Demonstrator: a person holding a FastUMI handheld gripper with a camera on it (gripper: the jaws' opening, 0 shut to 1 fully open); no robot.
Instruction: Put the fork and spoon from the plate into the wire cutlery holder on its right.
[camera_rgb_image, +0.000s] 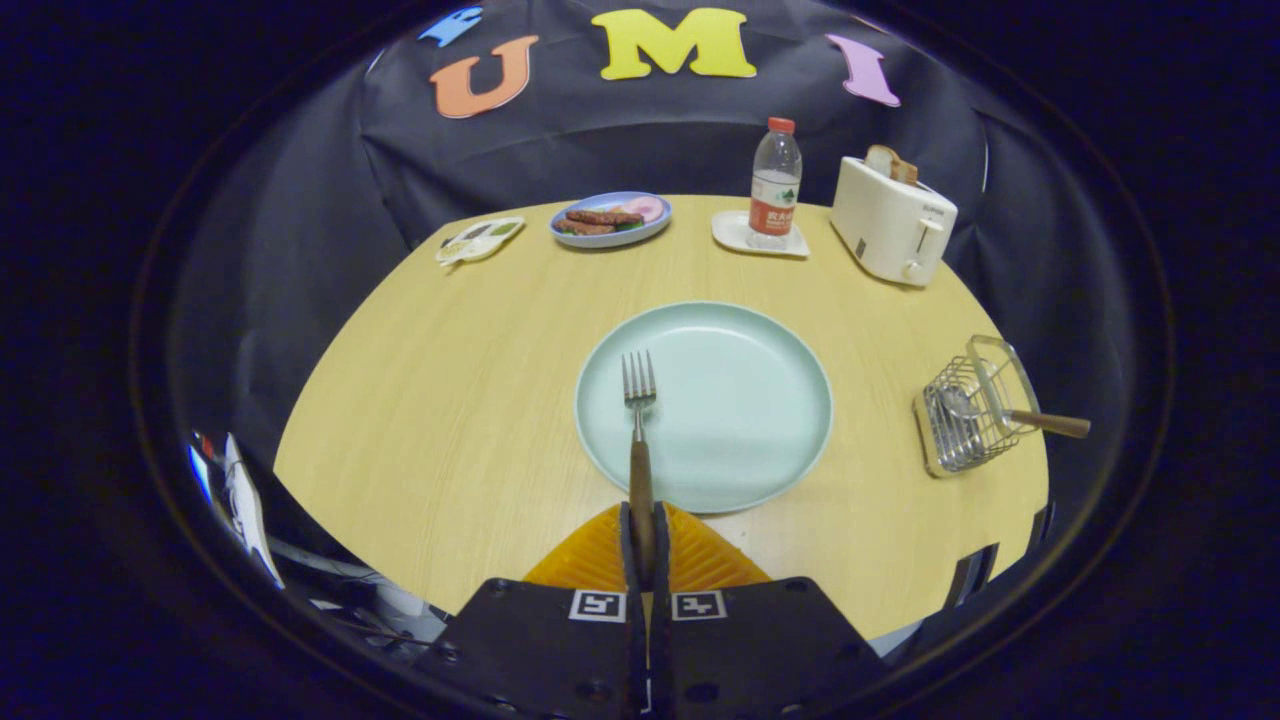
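the gripper (641, 545) points forward over the near edge of a round wooden tabletop (450, 400), level and aimed at the middle of the scene. its fingers (626, 540) are nearly together, both pressed on the brown handle of a fork (638, 420) that runs straight ahead from between them. the fork's tines reach out over the left part of a pale green plate (740, 400); whether they touch the plate or hang just above it cannot be told. the plate sits just ahead of the fingers, with nothing else on it.

well to the right of the plate, near the tabletop's edge, stands a wire holder (965, 410). a spoon (1000, 413) lies in it, bowl down inside the wire and brown handle sticking out to the right over the rim.

beyond the plate, along the far side, are a small packet (480, 240), a blue dish (610, 218) with food, a water bottle (775, 180) on a white square saucer (735, 235), and a white toaster (890, 220) with bread in its slot.
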